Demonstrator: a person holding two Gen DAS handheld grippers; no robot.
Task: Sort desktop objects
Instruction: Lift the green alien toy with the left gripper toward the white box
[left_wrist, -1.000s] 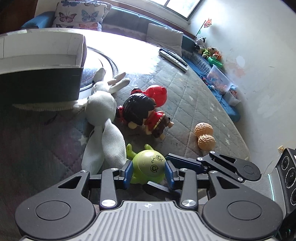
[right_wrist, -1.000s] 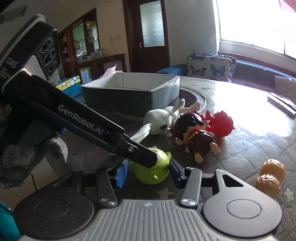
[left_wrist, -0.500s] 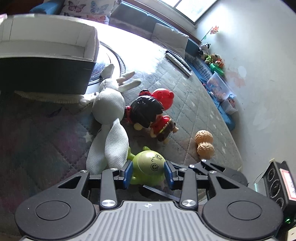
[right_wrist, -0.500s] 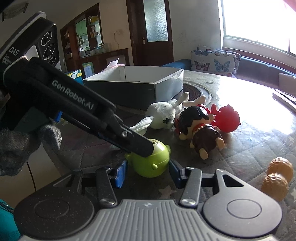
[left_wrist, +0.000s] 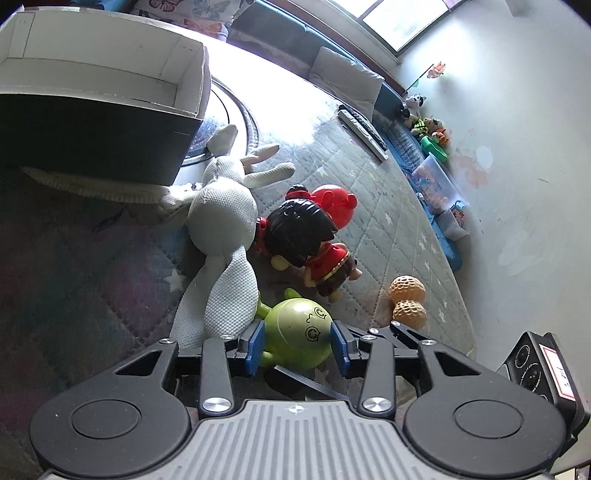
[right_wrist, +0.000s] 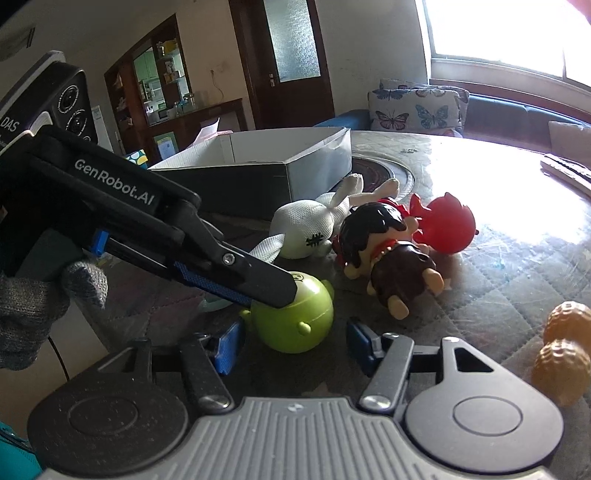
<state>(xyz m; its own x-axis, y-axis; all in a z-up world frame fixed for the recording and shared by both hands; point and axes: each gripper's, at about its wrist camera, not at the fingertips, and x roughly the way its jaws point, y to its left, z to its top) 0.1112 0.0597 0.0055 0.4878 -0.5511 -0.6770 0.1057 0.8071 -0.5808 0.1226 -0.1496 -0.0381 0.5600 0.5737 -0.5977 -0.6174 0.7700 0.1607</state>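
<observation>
Both tools angle downward, left tool (left_wrist: 297, 347) and right tool (right_wrist: 293, 345), their jaws opening.

blocked left: white rabbit (left_wrist: 221, 236) touching green toy (left_wrist: 295, 332)
ahead: dolls (left_wrist: 306, 240) close
open right: quilt (left_wrist: 373, 236) before peanut toy (left_wrist: 408, 301)

The green toy's (right_wrist: 295, 321) top is hidden behind the left gripper's finger (right_wrist: 236, 273) (right wrist view).
</observation>
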